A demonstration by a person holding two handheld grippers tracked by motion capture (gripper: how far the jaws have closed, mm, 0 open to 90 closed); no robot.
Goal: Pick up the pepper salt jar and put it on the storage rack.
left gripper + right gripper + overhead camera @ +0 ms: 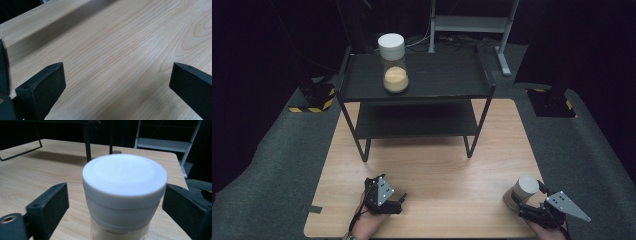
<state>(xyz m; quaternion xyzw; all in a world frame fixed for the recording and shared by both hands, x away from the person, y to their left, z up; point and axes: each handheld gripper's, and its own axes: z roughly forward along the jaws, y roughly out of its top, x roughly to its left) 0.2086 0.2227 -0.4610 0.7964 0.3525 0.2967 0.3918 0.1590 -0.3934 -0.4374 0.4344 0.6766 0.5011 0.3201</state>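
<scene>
Right gripper view shows your right gripper with its jaws spread wide on either side of a jar, a gap on the left side, so nothing is clamped yet. That jar stands upright near the table's front right corner, white lid on top. It looks rigid and smooth, likely slippery, and its contents should give it some weight. Take it across the lid, where the sides are straight, and keep it upright. Your left gripper hangs open over bare wood, holding nothing. A second jar sits on the black shelf top, well apart.
</scene>
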